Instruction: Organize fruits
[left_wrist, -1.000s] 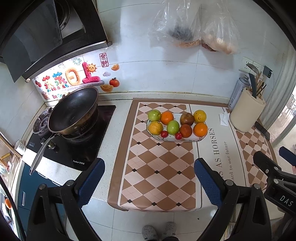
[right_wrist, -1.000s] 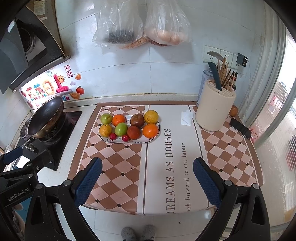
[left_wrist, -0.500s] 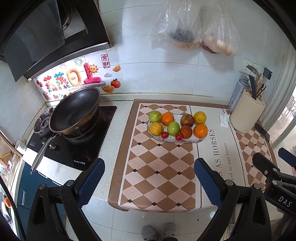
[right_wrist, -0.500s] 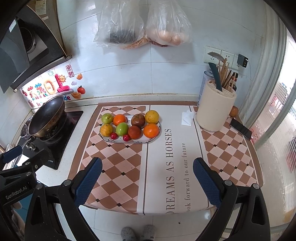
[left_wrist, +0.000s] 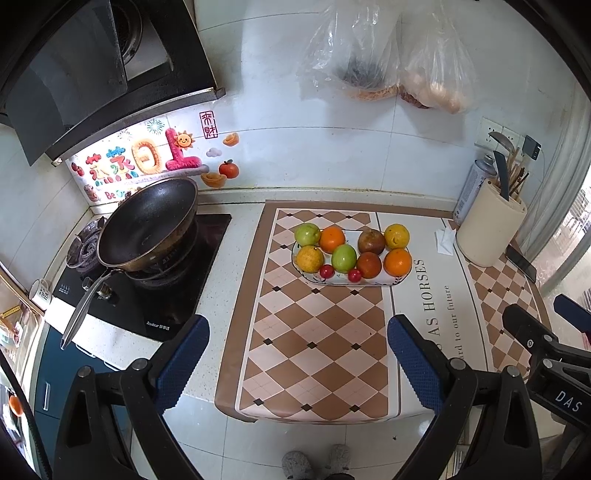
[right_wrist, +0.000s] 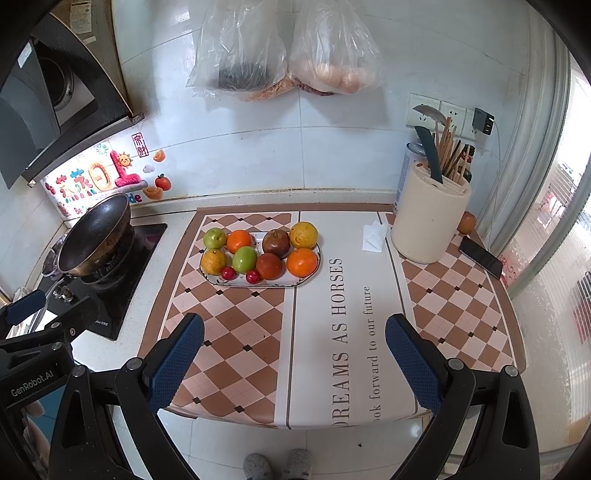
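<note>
Both claws were held above the near edge of the white stone bench (right_wrist: 173, 236), empty. The left claw (left_wrist: 297, 354), with blue textured pads on black arms, stood with its fingers wide apart; the right claw (right_wrist: 293, 350), built the same, was likewise spread wide and held nothing.

The oval white plate (right_wrist: 275, 284) of fruit lay on the brown-and-cream diamond-patterned mat (right_wrist: 229, 332), toward twelve o'clock from both claws and well apart from them. On it sat two green apples (right_wrist: 245, 259), two oranges (right_wrist: 302, 262), two yellow citrus fruits (right_wrist: 303, 235), two dark red-brown fruits (right_wrist: 269, 266) and two small red cherry-like fruits (right_wrist: 253, 276), packed close in rows.

At about ten o'clock from the plate a black wok (left_wrist: 147, 221) rested on a black glass gas hob (left_wrist: 162, 299). At about two o'clock stood a cream cylindrical utensil holder (right_wrist: 428, 221), with a folded white tissue (right_wrist: 373, 236) between it and the plate. A dark phone (right_wrist: 480, 255) lay beyond the holder.
</note>
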